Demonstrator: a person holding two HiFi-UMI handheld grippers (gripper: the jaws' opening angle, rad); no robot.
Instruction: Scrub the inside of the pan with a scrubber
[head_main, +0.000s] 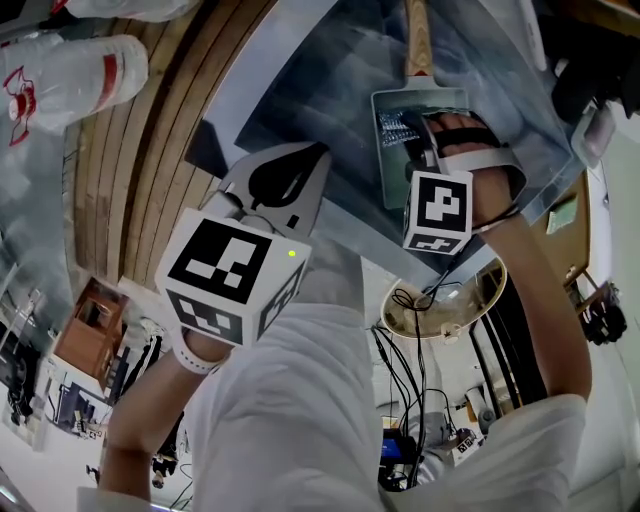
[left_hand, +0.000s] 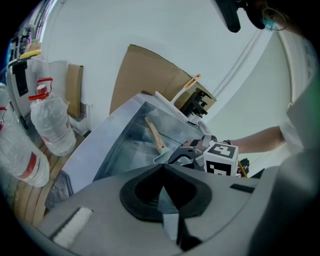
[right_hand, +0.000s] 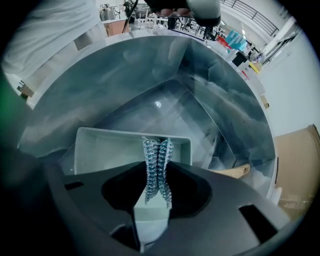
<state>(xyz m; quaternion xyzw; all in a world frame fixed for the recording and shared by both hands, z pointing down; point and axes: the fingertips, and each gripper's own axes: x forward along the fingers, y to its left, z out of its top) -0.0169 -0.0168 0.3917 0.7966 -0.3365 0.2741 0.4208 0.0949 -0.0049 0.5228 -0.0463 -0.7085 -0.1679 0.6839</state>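
Right gripper (right_hand: 156, 192) clenches its fingers on the scrubber (right_hand: 157, 162), poised over the pan (right_hand: 100, 150) for scrubbing. Left gripper (left_hand: 162, 189), fingers clenched empty, idles clear at the pan's 8 o'clock.

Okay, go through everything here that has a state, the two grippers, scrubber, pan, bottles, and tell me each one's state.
Left gripper: shut, nothing between its jaws.
Right gripper: shut on the scrubber.
Scrubber: pinched upright in the jaws, over the pan; contact unclear.
Pan: right way up in the sink, nothing in it.
Plastic bottles: capped, standing beside the sink.
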